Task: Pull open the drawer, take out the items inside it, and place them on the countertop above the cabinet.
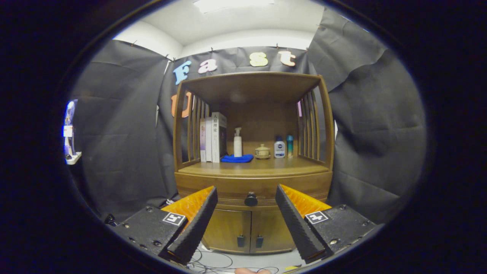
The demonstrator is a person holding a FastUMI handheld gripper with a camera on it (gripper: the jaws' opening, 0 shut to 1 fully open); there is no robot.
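A wooden cabinet (253, 179) stands ahead of me against the booth wall. Its drawer (228, 187) is closed, with a round dark knob (250, 199) at the middle of its front. The knob lies between my two fingers but some way beyond their tips. My gripper (246, 193) is open and holds nothing. Above the drawer runs the countertop (289, 166), a shelf framed by slatted sides. What lies inside the drawer is hidden.
The countertop carries books (213, 137) at the left, a blue cloth (237, 158) with a white pump bottle (237, 142), a small lidded pot (262, 151) and two small bottles (284, 147). Two lower doors (249, 230) sit under the drawer. Cables (213, 262) trail on the floor.
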